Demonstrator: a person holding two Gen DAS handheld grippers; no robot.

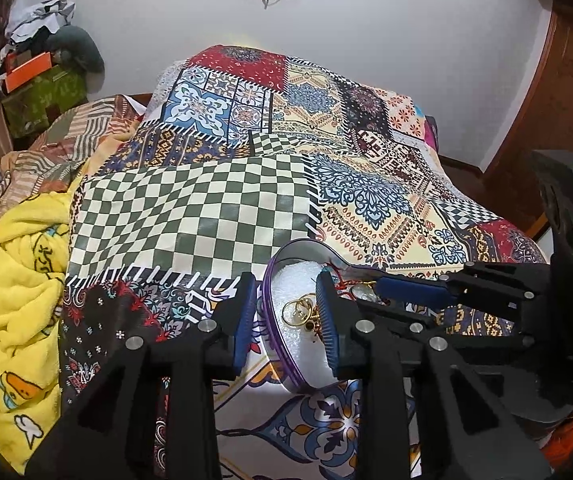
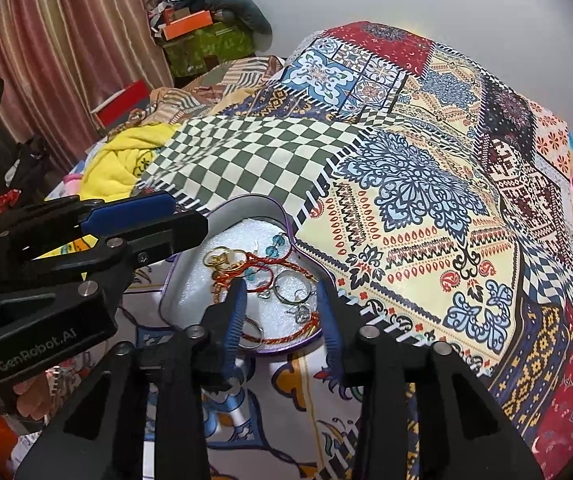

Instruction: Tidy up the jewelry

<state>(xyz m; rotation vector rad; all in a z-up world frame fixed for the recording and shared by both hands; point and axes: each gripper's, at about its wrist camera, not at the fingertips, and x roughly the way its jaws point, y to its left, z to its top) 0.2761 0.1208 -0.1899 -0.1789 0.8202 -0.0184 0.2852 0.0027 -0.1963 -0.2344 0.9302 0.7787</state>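
A heart-shaped tin (image 1: 276, 354) (image 2: 246, 206) with a purple rim and white foam lining lies on the patterned bedspread. It holds gold rings (image 1: 298, 312) (image 2: 218, 258), silver rings (image 2: 292, 290), a red cord bracelet (image 2: 262, 262) and blue beads (image 2: 276, 244). My left gripper (image 1: 288, 314) is open, its fingers straddling the tin's left rim; it also shows in the right wrist view (image 2: 174, 210). My right gripper (image 2: 280, 310) is open over the tin's near end, above the silver rings; in the left wrist view (image 1: 378, 284) it reaches in from the right.
The patchwork bedspread (image 1: 246, 200) rises over a mound behind the tin. A yellow blanket (image 1: 18, 280) lies bunched at the left. Boxes and clothes (image 2: 202, 28) are stacked by the far wall beside a curtain (image 2: 66, 40).
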